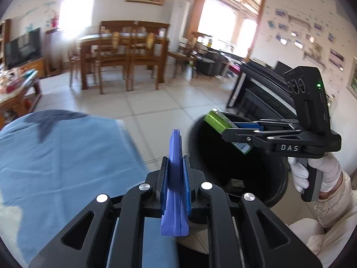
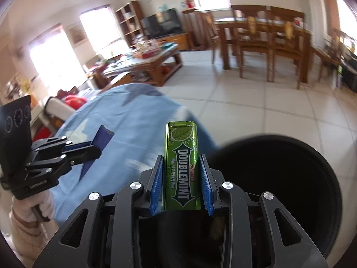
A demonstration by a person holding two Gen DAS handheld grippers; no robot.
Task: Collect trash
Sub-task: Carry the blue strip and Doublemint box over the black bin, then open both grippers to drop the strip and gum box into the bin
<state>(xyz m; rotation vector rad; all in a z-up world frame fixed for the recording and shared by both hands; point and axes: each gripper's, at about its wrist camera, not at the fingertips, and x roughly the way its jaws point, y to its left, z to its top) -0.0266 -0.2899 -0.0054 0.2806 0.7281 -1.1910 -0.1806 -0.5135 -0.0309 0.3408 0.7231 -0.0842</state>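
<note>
Two handheld grippers, each carrying one piece of trash. Left gripper [image 1: 175, 174] clenched on one flat blue wrapper [image 1: 175, 178], held upright between blue pads over the edge of a blue cloth [image 1: 67, 156]. Right gripper [image 2: 181, 183] grasping one green Doublemint gum pack [image 2: 181, 167], poised above one black bin [image 2: 279, 178]. Two white-gloved hands [image 1: 312, 174] on the handles.

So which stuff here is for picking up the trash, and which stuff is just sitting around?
For the job:
- green gum pack, held in the right gripper
- blue wrapper, held in the left gripper
- black bin

Just sitting around:
- blue cloth
- dining table and chairs
- TV
- cluttered coffee table
</note>
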